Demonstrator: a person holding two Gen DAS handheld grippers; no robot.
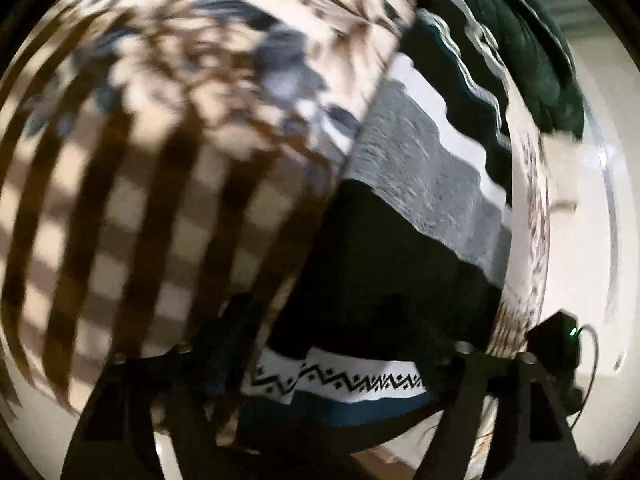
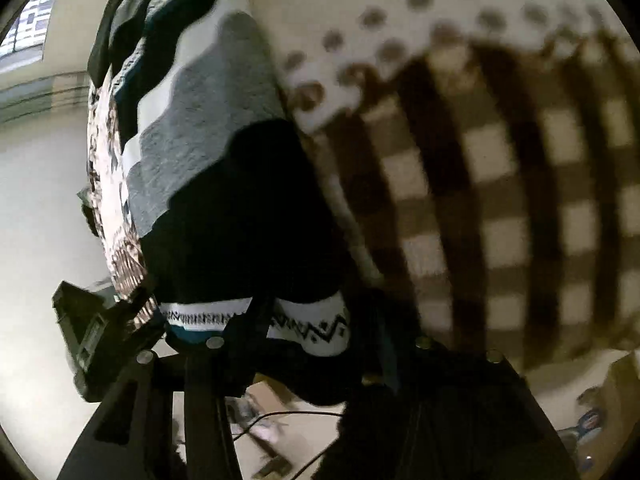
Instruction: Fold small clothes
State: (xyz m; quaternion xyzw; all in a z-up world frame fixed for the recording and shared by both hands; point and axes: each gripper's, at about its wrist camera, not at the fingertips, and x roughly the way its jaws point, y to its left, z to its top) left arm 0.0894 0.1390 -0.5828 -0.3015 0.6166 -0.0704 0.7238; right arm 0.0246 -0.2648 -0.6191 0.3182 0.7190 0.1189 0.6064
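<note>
A small garment with black, grey, white and teal bands [image 1: 384, 264] lies on a patterned bedcover; its white hem with a black zigzag [image 1: 340, 384] is nearest me. It also shows in the right wrist view [image 2: 240, 216]. My left gripper [image 1: 336, 344] has its fingers spread at the hem corners; the cloth between them looks gripped, but blur hides the contact. My right gripper [image 2: 316, 336] sits at the same hem [image 2: 304, 328], its fingers over the cloth, with the hold hidden.
A brown-and-cream checked cover [image 1: 132, 208] with a dotted part [image 2: 440, 12] lies beside the garment. Dark green cloth [image 1: 532, 48] lies at the far end. Pale floor [image 2: 36, 208] and cables [image 2: 280, 420] lie beyond the bed edge.
</note>
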